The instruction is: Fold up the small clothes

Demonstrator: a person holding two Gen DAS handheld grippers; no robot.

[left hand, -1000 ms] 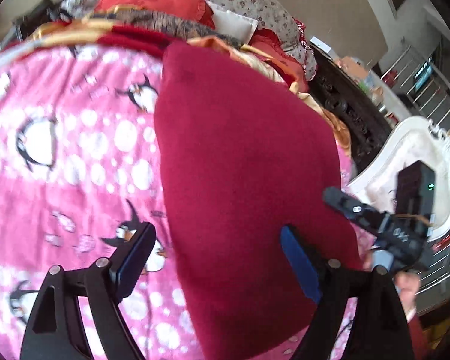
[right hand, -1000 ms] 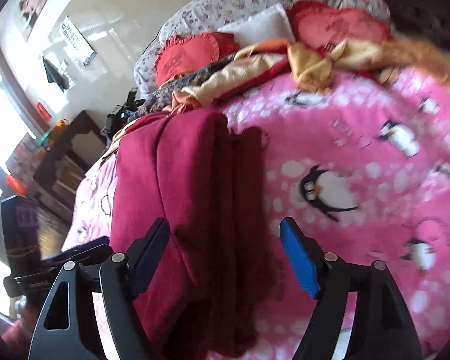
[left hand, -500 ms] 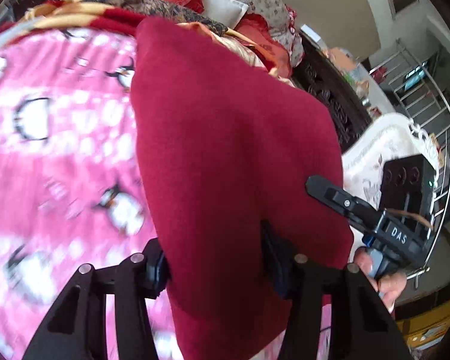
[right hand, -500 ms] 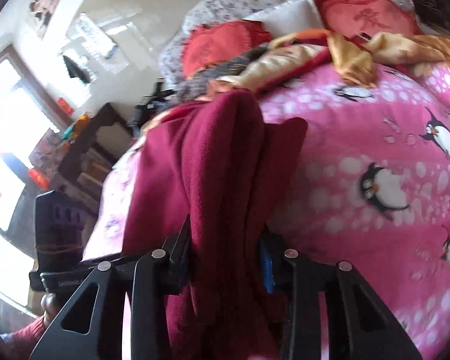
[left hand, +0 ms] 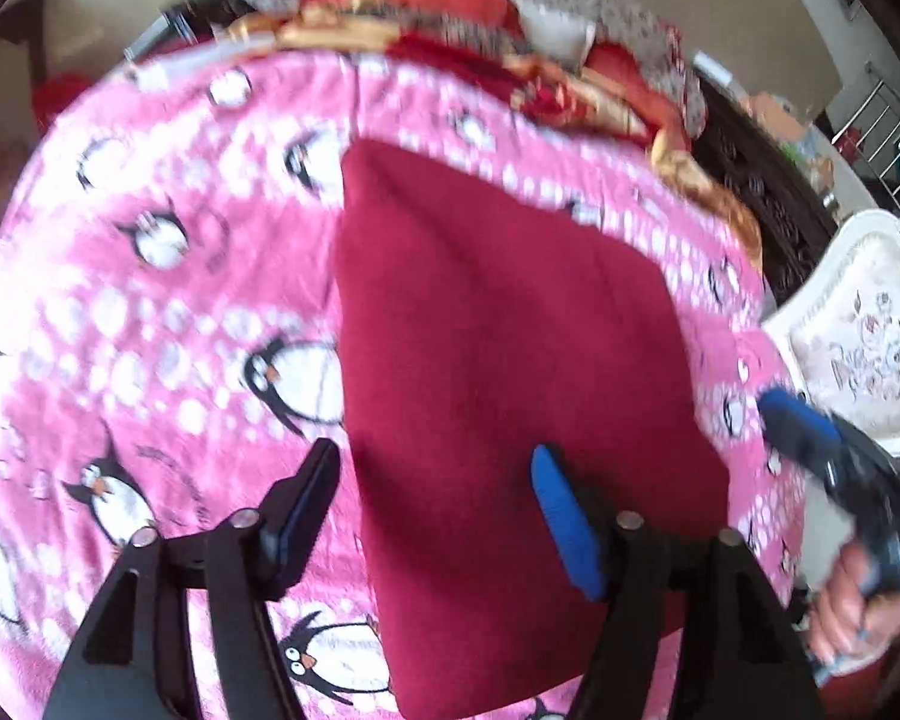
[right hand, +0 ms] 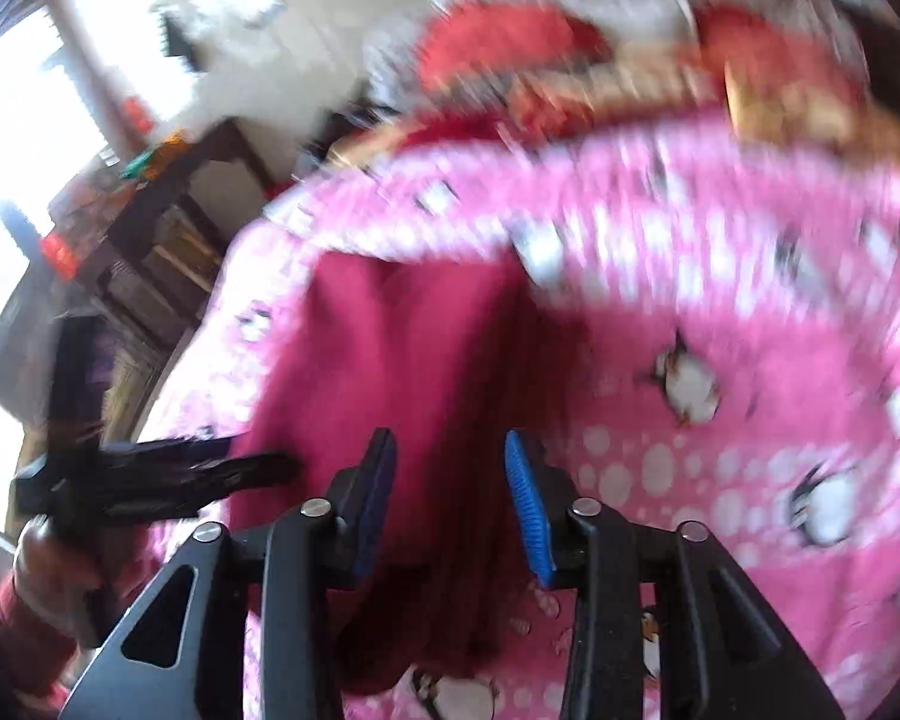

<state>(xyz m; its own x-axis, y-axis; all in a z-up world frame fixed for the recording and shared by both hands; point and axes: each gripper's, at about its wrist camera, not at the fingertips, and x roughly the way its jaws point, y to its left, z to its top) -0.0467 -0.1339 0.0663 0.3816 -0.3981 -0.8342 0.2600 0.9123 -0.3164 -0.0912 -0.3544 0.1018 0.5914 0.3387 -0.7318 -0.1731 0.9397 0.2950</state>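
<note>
Blue-padded left tool (left hand: 438, 516) stands wide, jaws just reopened, nothing pinched; right tool (right hand: 450, 501) narrower, jaws just closing, apparently clear of cloth. Maroon garment (left hand: 498, 372) lies folded on the penguin blanket (left hand: 150, 330). Fold looks done; tidying or the next piece remains.

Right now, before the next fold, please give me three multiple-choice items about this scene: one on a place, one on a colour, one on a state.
1. The garment lies on: A a table; B the penguin blanket; C the floor.
2. Its colour: A dark red; B blue; C white.
3. Its state: A hanging in the air; B rolled into a ball; C lying flat.
Answers: 1 B, pink penguin print surrounds it; 2 A, it is dark red all over; 3 C, it rests flat with straight edges.
</note>
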